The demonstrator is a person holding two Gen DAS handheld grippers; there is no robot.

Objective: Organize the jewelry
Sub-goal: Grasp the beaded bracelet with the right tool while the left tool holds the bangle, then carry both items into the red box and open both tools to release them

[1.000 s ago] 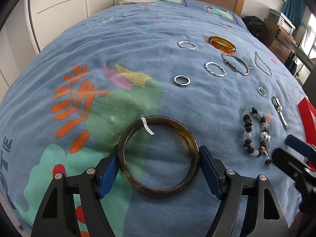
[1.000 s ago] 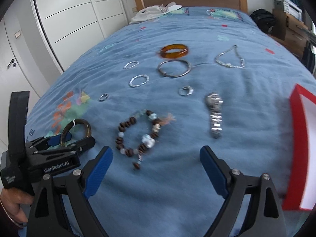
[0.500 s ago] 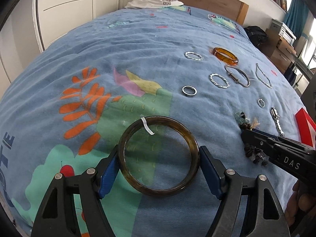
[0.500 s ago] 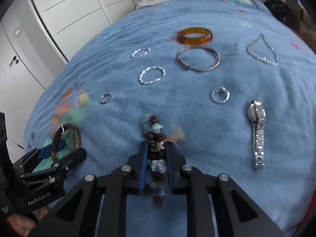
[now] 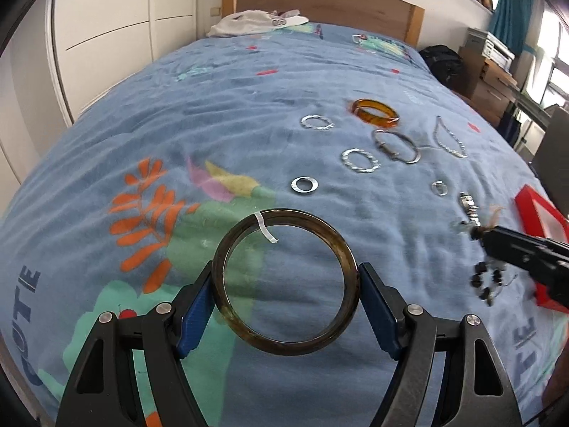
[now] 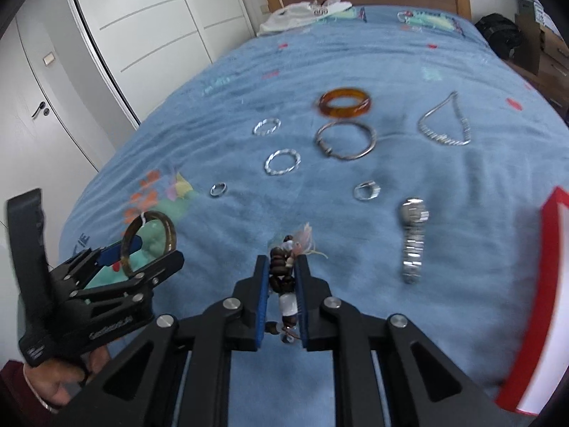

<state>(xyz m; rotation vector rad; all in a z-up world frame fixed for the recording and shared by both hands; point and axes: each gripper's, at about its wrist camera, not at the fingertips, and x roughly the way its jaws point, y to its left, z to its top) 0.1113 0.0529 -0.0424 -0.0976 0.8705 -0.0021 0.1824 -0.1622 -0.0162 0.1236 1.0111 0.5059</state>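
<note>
Dark wooden beads, mixed with pale glass ones, make up the beaded bracelet that is pinched between the blue pads of the right gripper at the lower centre of the right wrist view; the jaws are closing on it, and a loop of beads hangs loose beneath them. In the left wrist view, lower centre, the brown translucent bangle is clamped across its width by the left gripper, both pads touching its rim.

Both pieces appear to be lifted clear of the blue blanket. The red-rimmed box at the right edge of the right wrist view is judged the likely destination.

The carry is best done slowly, since the dangling strand can swing and snag on the silver watch, which lies between it and the box. The bracelet should be kept high over the watch and lowered only once inside the rim. The bangle, being hard and smooth, could slip if tilted; it is better held level and released low.
</note>
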